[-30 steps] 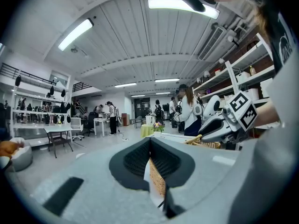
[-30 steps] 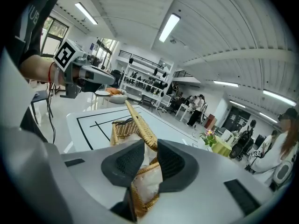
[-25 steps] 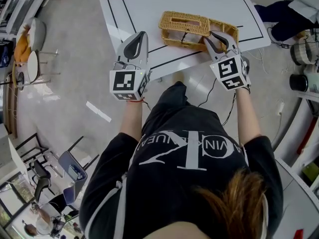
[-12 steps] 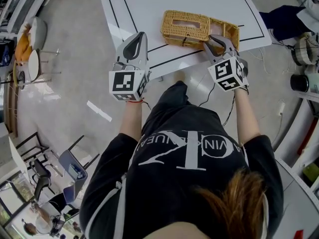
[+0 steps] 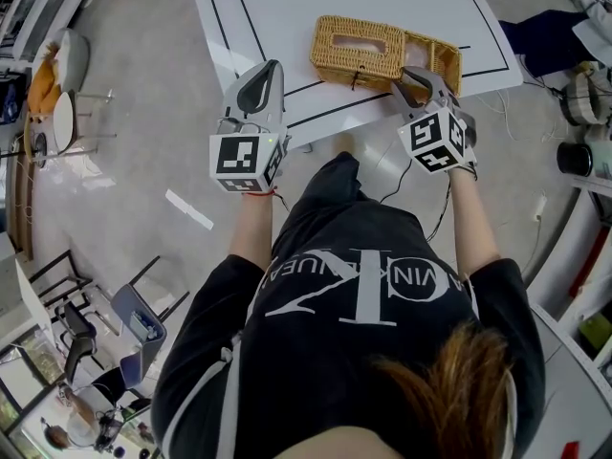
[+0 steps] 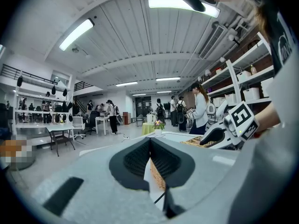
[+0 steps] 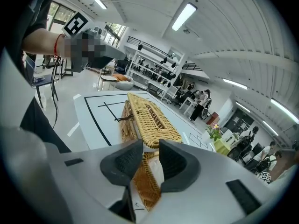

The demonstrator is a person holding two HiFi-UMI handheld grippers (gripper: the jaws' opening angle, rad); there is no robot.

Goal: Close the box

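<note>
The left gripper (image 6: 150, 141) hung clenched on nothing, short of the white table (image 5: 287, 8). The right gripper (image 7: 150, 148) had just been easing apart, with the lid (image 7: 149, 118) edge at its gap, seemingly not pinched. Beyond it the wicker box (image 5: 381, 54) sat on the table's near side, its lid lowered over it.

1. The box (image 5: 382, 51) is golden-tan wicker, with a woven pattern all over.
2. The table (image 5: 287, 8) is white, with thin black lines running along its left and near edges.
3. The left gripper (image 5: 273, 67) has a pale grey shell, dark ribbed pads (image 6: 135, 157), and a white cube printed with black square markers.
4. The person's shirt (image 5: 354, 352) is black with white lettering.
5. The floor (image 5: 143, 113) is pale grey.
</note>
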